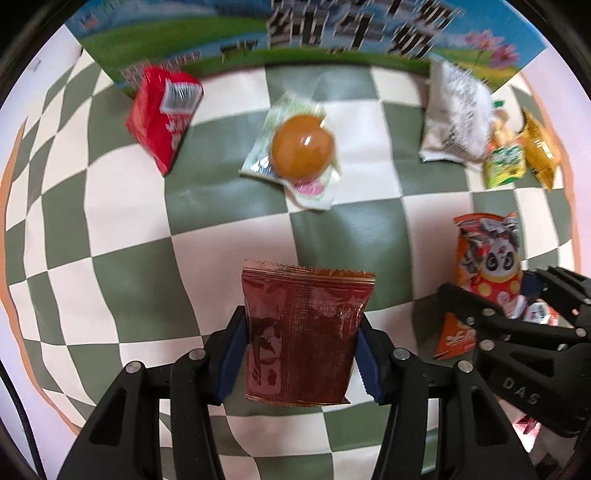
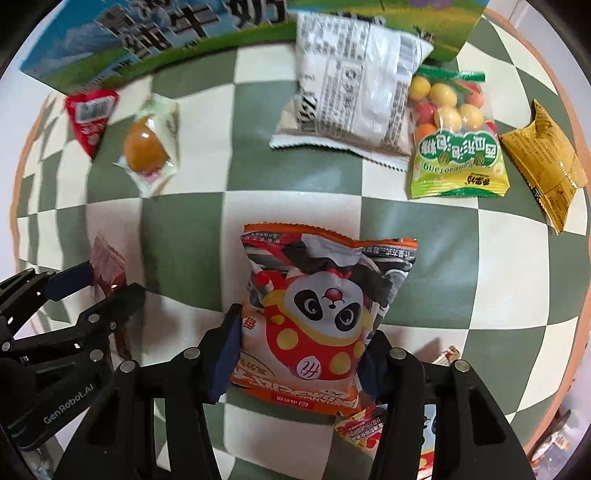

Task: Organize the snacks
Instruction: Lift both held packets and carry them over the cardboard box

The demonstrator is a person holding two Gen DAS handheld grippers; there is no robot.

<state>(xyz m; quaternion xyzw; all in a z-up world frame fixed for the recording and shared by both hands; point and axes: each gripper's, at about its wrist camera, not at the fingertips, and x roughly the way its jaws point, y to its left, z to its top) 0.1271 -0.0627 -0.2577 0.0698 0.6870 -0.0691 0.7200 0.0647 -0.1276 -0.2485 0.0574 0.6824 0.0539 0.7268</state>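
My left gripper is shut on a dark red snack packet and holds it over the checkered cloth; it also shows at the left of the right wrist view. My right gripper is shut on an orange panda snack bag, which also shows at the right of the left wrist view. Ahead lie a red packet, a clear packet with a brown egg, a white bag, a green candy bag and a yellow packet.
A printed milk carton box stands along the far edge of the green and white checkered cloth. More orange and white snack packets lie under my right gripper. The table edge curves at the right.
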